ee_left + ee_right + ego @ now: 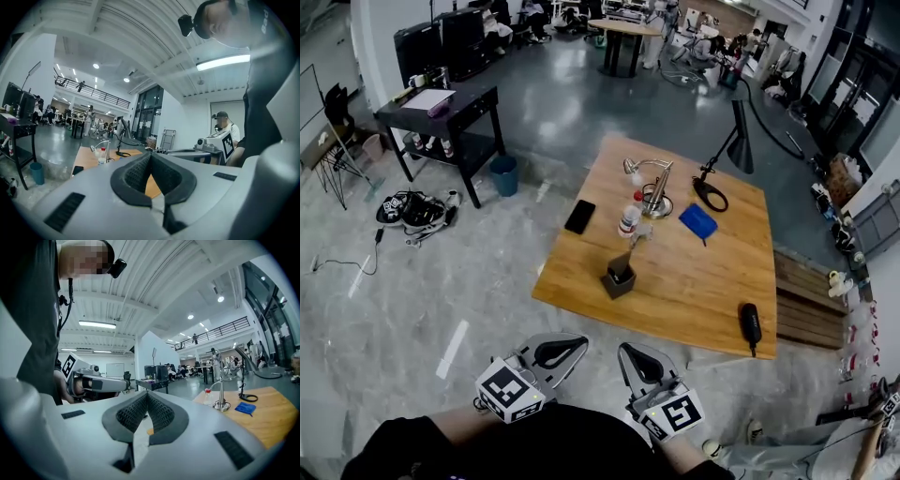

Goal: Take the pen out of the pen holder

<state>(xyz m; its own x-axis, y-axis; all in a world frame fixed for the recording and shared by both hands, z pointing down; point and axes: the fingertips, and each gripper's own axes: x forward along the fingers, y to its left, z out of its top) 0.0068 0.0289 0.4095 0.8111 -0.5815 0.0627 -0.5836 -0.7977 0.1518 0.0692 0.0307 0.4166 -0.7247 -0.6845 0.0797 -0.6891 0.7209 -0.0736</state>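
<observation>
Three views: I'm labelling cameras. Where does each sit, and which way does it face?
Head view: on the person's head, looking steeply down at the light wooden table and dark square pen holder; left gripper, right gripper and dark sleeves show.
Left gripper view: on the left gripper, level along its shut jaws towards the table; person's torso at right.
Right gripper view: likewise on the right gripper; torso at left.
Both gripper views show the table.

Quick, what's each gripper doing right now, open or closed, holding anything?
Left gripper: closed, jaws together, holding nothing.
Right gripper: closed, jaws together, holding nothing.
</observation>
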